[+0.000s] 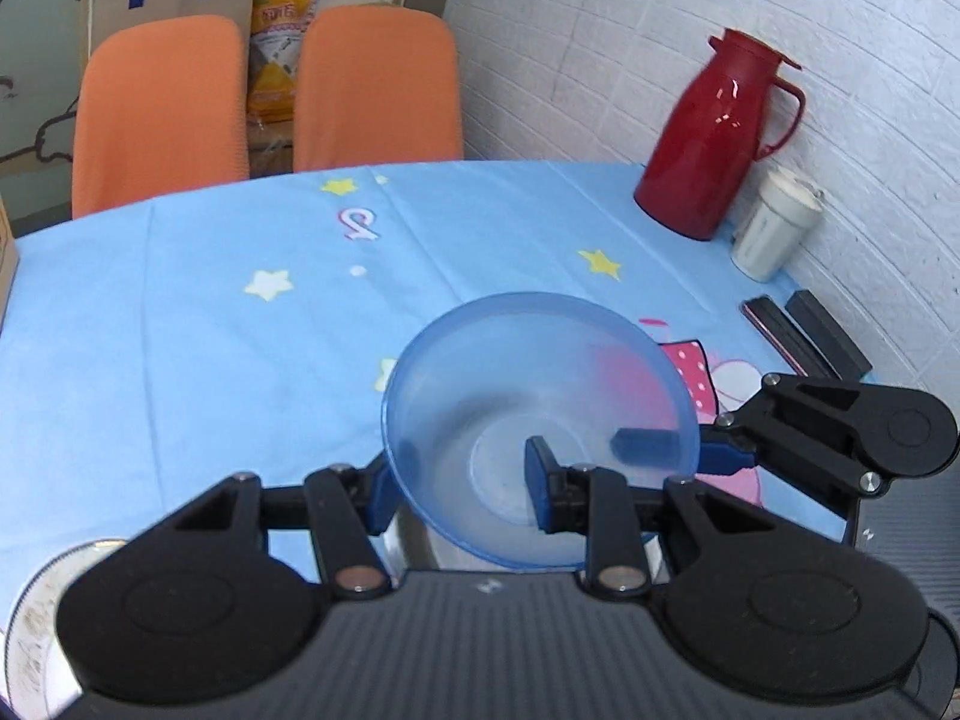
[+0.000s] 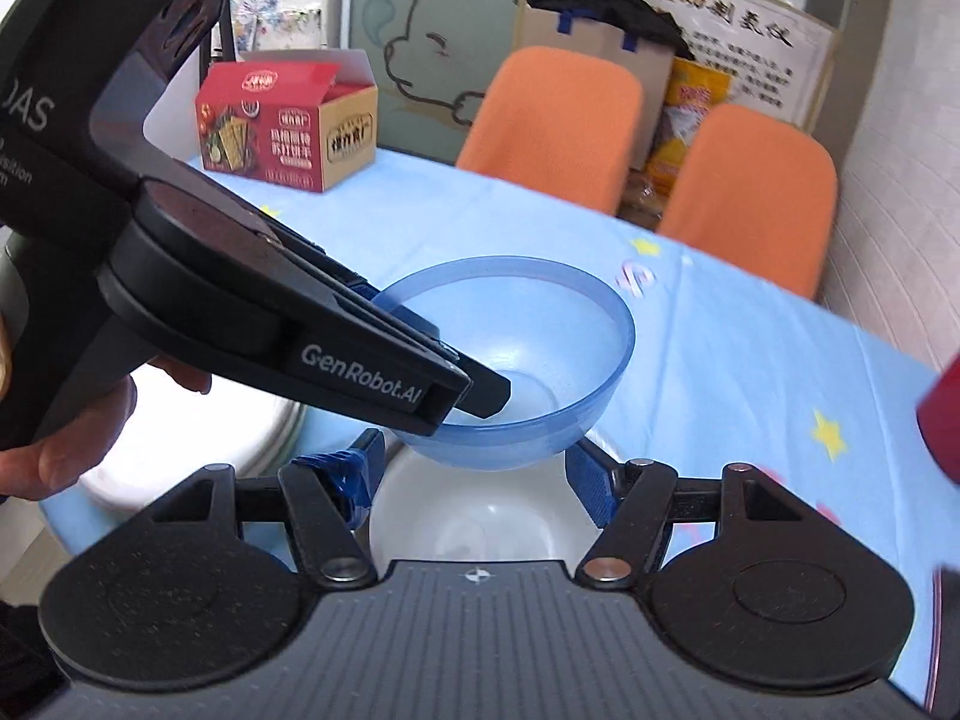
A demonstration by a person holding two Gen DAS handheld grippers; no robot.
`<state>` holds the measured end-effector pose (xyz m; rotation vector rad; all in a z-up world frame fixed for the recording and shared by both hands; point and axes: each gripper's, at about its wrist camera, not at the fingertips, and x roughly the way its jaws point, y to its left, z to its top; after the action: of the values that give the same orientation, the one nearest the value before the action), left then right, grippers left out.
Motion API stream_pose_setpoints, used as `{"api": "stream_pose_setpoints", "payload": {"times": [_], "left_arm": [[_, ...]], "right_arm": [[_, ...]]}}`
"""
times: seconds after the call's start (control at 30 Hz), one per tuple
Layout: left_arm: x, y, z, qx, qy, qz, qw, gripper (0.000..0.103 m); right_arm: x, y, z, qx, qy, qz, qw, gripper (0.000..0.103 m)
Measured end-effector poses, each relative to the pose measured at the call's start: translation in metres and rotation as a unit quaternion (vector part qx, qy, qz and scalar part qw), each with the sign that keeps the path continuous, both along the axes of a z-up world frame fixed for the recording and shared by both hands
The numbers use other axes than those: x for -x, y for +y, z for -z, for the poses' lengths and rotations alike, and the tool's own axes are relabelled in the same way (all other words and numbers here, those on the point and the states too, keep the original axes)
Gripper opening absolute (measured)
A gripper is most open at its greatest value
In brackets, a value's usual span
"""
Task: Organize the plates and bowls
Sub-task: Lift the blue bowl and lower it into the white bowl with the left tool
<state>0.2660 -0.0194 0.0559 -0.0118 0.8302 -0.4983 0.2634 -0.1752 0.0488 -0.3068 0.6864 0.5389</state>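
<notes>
Your left hand-held gripper [image 1: 468,480] is clamped on the near wall of the thin, light, slippery blue bowl [image 1: 528,396], while the right hand-held gripper [image 2: 474,480], fingers apart, waits below it around the white bowl [image 2: 480,528].

Canteen-like office break room: cartoon-cloth tabletop [image 1: 240,372], orange chairs [image 1: 378,84] behind it, red thermos [image 1: 714,132] on it, wall notice [image 2: 750,30] beyond.

Red thermos [image 1: 717,132], orange chairs [image 1: 378,87]

Each black claw [image 2: 474,480] has blue pads [image 2: 585,480], silver pivot screws and white "GenRobot.AI" lettering.
</notes>
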Motion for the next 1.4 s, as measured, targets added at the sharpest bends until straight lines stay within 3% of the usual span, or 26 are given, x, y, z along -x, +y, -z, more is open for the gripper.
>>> {"api": "stream_pose_setpoints", "payload": {"times": [0.2,0.47,0.53,0.57,0.6,0.9,1.1,1.27,1.4], "left_arm": [[0.006,-0.013,0.013,-0.03,0.007,0.002,0.9995,0.028],[0.001,-0.021,0.029,-0.073,0.006,-0.004,0.9973,0.032],[0.001,-0.019,0.031,-0.065,0.019,0.001,0.9977,0.056],[0.001,-0.017,0.031,-0.061,0.018,0.001,0.998,0.084],[0.003,-0.015,0.029,-0.048,0.015,0.001,0.9987,0.09],[0.037,-0.005,-0.006,-0.036,-0.07,-0.054,0.9955,0.1],[0.063,-0.003,-0.005,-0.043,-0.09,-0.11,0.9889,0.1],[0.075,-0.004,0.002,-0.058,-0.098,-0.149,0.9822,0.1],[0.08,0.001,0.004,-0.058,-0.096,-0.163,0.9802,0.1]], "right_arm": [[0.007,-0.016,0.019,-0.037,0.005,0.014,0.999,0.053],[0.02,-0.034,0.029,-0.049,-0.002,0.008,0.999,0.054],[0.028,-0.046,0.028,-0.054,-0.003,0.014,0.998,0.054],[0.03,-0.051,0.027,-0.057,-0.004,0.019,0.998,0.054],[0.032,-0.057,0.026,-0.063,-0.005,0.024,0.998,0.054],[0.049,-0.094,0.036,-0.135,-0.002,0.099,0.986,0.055],[0.06,-0.095,0.048,-0.162,-0.013,0.17,0.972,0.056],[0.079,-0.095,0.053,-0.206,-0.034,0.237,0.949,0.057],[0.075,-0.097,0.051,-0.218,-0.021,0.253,0.943,0.058]]}}
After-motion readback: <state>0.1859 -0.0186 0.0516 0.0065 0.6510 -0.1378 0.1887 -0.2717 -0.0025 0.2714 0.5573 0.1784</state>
